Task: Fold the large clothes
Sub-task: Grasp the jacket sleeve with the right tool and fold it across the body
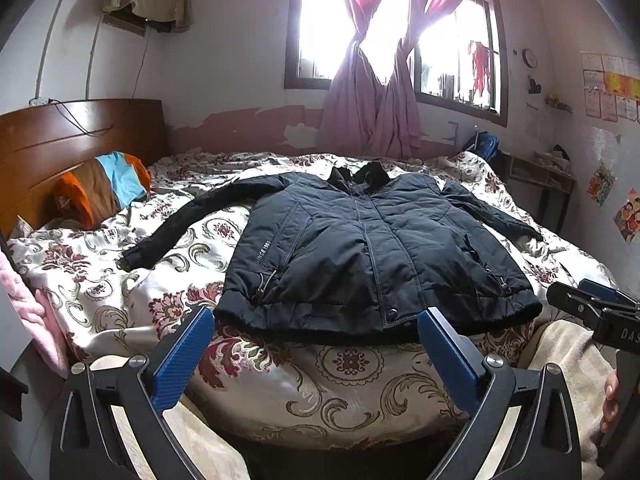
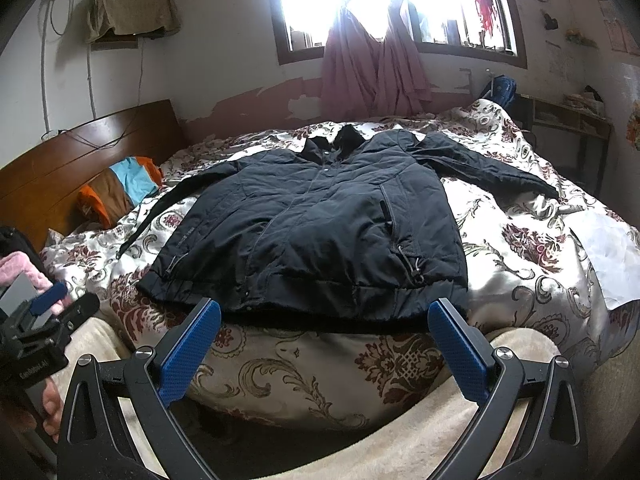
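A dark navy padded jacket [image 1: 360, 248] lies flat and face up on the floral quilt [image 1: 120, 288], zipped, collar toward the window, both sleeves spread out to the sides. It also shows in the right wrist view [image 2: 320, 224]. My left gripper [image 1: 316, 316] is open and empty, hovering just short of the jacket's hem. My right gripper [image 2: 326, 308] is open and empty, also just before the hem. Each gripper shows at the edge of the other's view: the right one [image 1: 600, 304], the left one [image 2: 52, 308].
A folded orange, brown and blue garment [image 1: 104, 188] lies by the wooden headboard [image 1: 60, 136]. A beige blanket [image 2: 400, 432] covers the bed's near edge. A white sheet [image 2: 612, 256] lies at the right. A desk [image 1: 540, 180] and pink curtains [image 1: 372, 104] stand behind the bed.
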A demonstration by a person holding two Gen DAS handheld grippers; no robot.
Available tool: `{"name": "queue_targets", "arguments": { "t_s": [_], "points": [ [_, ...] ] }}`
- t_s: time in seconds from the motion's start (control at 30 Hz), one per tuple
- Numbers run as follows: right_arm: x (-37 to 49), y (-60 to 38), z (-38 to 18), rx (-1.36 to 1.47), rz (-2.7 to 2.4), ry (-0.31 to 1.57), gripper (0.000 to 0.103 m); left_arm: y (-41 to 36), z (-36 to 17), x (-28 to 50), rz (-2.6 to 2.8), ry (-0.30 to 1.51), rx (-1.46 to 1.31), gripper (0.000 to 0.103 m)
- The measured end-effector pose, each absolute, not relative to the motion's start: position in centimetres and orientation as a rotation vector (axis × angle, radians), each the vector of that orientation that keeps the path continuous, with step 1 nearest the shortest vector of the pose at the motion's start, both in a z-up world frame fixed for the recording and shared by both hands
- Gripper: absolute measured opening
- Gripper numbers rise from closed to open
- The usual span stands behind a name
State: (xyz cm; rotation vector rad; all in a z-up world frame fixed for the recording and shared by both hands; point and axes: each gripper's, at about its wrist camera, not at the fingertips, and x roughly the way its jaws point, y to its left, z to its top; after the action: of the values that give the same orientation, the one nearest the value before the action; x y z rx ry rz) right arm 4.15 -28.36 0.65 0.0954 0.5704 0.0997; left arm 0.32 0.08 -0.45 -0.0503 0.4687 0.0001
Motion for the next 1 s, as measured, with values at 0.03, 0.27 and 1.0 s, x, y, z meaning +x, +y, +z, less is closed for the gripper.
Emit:
{"name": "queue_targets", "arguments": {
  "t_s": [0.03, 0.27, 1.0],
  "points": [
    [4.4, -28.5, 0.7, 0.103, 0.1, 0.566, 0.102, 0.1, -0.5, 0.4, 0.0, 0.476, -0.052, 0.103],
    [6.8, -31.1, -0.1, 0.168, 0.034, 0.605, 0.102, 1.2, -1.4, 4.1, 0.014, 0.602, -0.115, 0.103],
    [26.0, -45.8, -1.9, 0.236, -0.355, 0.551, 0.102, -5.3, -2.5, 23.3, 0.055, 0.863, 0.007, 0.102]
  ]
}}
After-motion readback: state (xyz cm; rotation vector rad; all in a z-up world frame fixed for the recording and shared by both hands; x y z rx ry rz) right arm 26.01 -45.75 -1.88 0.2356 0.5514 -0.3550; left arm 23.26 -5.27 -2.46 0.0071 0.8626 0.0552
